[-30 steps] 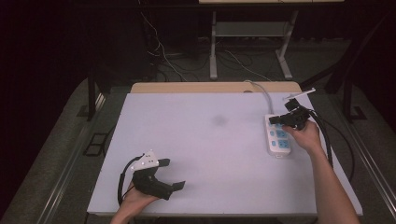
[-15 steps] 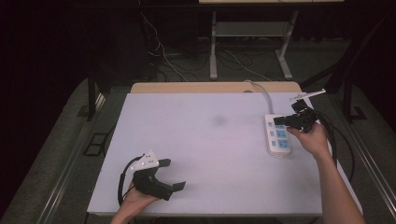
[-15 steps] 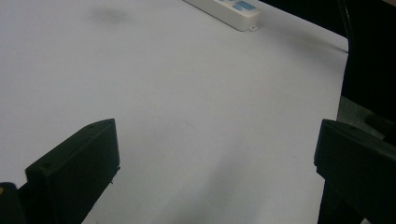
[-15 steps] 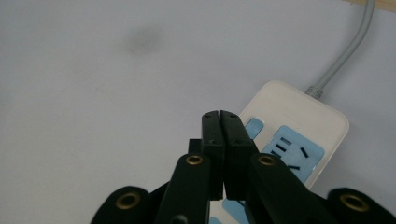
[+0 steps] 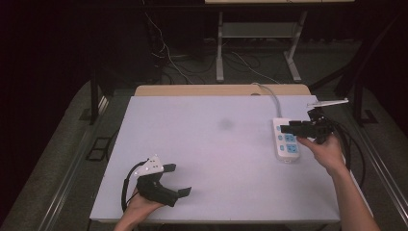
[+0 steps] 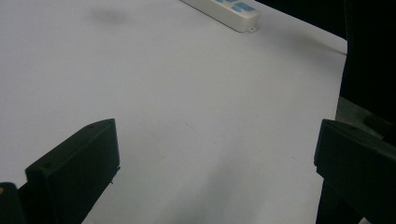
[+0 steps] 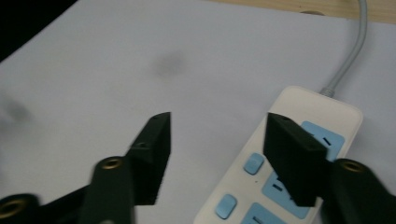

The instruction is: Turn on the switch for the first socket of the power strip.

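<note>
Your left gripper (image 5: 175, 179) sits low at about 7 o'clock on the white table (image 5: 207, 159), held in your left hand (image 5: 139, 204), and its jaws are spread wide with nothing between them; in the left gripper view they (image 6: 215, 172) frame only bare tabletop. Your right gripper (image 5: 298, 128) is at about 3 o'clock, held in your right hand (image 5: 327, 151), hovering over the near-left edge of the power strip (image 5: 287, 139); in the right gripper view its jaws (image 7: 217, 140) stand apart, one over the table and the other over the strip's face, gripping nothing. The power strip (image 7: 299, 154) is a white bar with pale blue sockets and small blue switches, lying flat near the table's right edge. Its long axis runs roughly from 12 to 6 o'clock, with the grey cord (image 5: 272, 96) leaving the far end toward 11 o'clock and passing over the table's wooden back edge (image 5: 221, 90). A faint grey smudge (image 5: 224, 124) marks the tabletop near the centre, well apart from both grippers.
</note>
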{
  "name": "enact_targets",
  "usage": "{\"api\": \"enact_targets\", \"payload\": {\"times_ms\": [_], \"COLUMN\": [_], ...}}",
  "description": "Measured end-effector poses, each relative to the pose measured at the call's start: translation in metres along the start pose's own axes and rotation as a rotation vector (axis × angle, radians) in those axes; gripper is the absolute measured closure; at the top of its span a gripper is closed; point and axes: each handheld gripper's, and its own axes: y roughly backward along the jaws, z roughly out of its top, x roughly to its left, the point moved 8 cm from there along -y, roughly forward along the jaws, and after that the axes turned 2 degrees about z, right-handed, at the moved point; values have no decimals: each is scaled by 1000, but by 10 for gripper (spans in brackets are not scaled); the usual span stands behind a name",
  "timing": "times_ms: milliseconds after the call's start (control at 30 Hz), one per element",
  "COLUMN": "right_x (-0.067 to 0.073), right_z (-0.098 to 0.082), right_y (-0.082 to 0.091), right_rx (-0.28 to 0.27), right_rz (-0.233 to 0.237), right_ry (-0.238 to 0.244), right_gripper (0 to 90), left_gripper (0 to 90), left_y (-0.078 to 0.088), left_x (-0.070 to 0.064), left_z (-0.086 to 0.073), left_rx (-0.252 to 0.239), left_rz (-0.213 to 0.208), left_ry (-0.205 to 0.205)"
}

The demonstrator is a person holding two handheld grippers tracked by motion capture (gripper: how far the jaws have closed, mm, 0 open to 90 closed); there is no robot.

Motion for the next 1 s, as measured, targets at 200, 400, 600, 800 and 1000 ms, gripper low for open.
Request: {"api": "enact_targets", "payload": {"times_ms": [200,400,600,800,1000], "right_x": [18,42,67,81,91], "right_z": [-6,-19,-34,-48,-69], "right_y": [9,14,17,18,17], "right_rx": [-30,-28,-38,-54,-60], "right_rz": [35,94,134,155,174], "right_ry": [-11,25,69,85,85], "right_gripper": [100,2,2,2,2], "left_gripper": [0,0,0,0,0], "left_y": [1,1,1,2,2], "left_x": [0,0,0,0,0], "left_z": [1,1,1,1,0], "left_rx": [-2,-2,-4,-4,-3], "left_rz": [0,2,3,4,5], "left_ry": [0,-2,-1,-2,-2]}}
